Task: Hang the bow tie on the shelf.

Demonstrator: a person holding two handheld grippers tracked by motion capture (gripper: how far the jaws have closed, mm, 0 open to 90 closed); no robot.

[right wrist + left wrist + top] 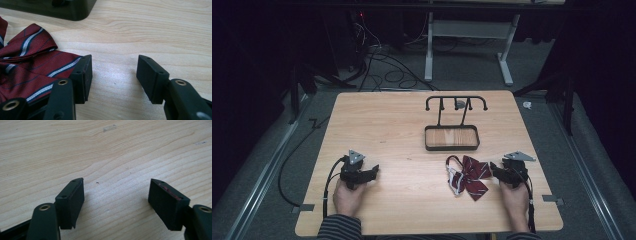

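The right claw rests low on the worktop near its front right edge, jaws spread wide with only bare wood between them; in the right gripper view its one jaw lies just beside the bow tie's cloth, and whether it touches I cannot tell. The left claw sits well apart toward the front left, likewise released, and the left gripper view shows nothing but wood grain between its black pads. The bow tie lies flat just beside the right claw: dark red fabric with thin white and navy diagonal stripes, folded into loops and pointed tails, a thin neck strap curling off its far left side. Between the two claws the front of the worktop is open wood. Farther back, past the bow tie, stands a small black tray with a wooden floor and a black rack of hooks rising behind it, near the far edge. The left half of the worktop holds nothing but the left claw.
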